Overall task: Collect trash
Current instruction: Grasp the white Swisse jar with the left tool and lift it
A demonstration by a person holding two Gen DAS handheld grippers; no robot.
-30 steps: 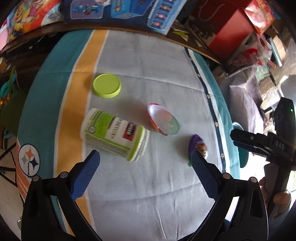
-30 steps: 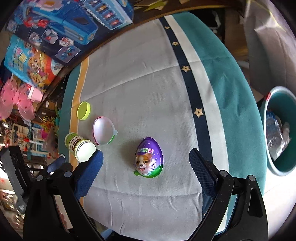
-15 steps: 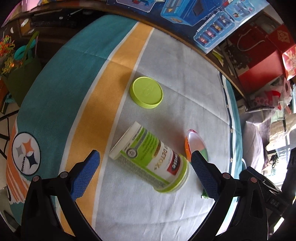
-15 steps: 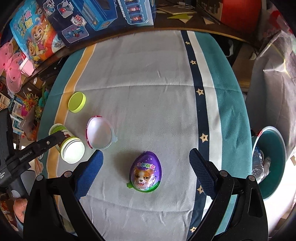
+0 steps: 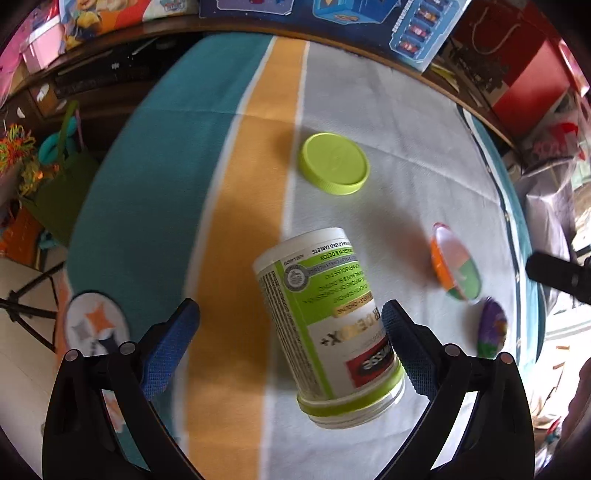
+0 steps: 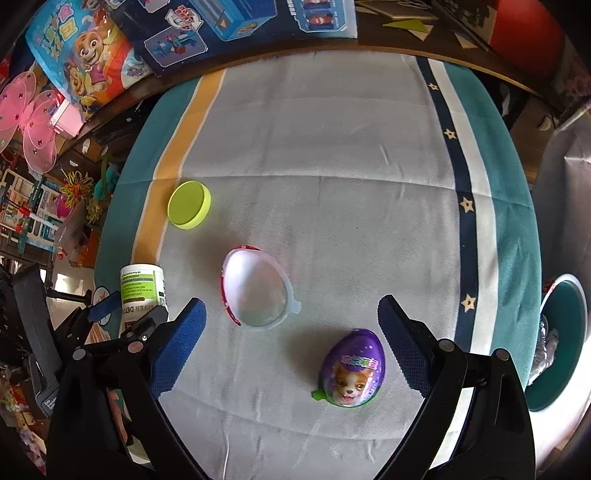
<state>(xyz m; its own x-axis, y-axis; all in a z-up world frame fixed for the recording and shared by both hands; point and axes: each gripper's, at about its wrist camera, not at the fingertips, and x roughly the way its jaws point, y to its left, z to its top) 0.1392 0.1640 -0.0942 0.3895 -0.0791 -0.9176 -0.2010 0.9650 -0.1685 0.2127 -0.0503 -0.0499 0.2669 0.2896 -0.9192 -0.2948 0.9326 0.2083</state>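
Note:
A white and green pill bottle (image 5: pixel 325 321) lies on its side, lidless, on the striped tablecloth (image 5: pixel 388 122). My left gripper (image 5: pixel 288 310) is open around it, the bottle close to the right finger (image 5: pixel 400 332) and far from the left one. Its lime green lid (image 5: pixel 334 164) lies further back. In the right wrist view my right gripper (image 6: pixel 290 306) hangs open above the cloth. A clear half egg shell (image 6: pixel 256 291) lies near its left finger, and a purple toy egg (image 6: pixel 352 369) with a puppy picture lies near its right finger. Neither is touched.
A teal bin (image 6: pixel 561 369) holding a plastic bottle stands off the table's right edge. Toy boxes (image 6: pixel 236 26) and a red bag (image 5: pixel 524 74) line the far side. A green bag (image 5: pixel 55 184) sits beyond the left edge. Bare cloth stretches behind the eggs.
My left gripper has come down and over the pill bottle, which now lies between its fingers. My right gripper has rolled and shifted, so the purple egg sits nearer its right finger.

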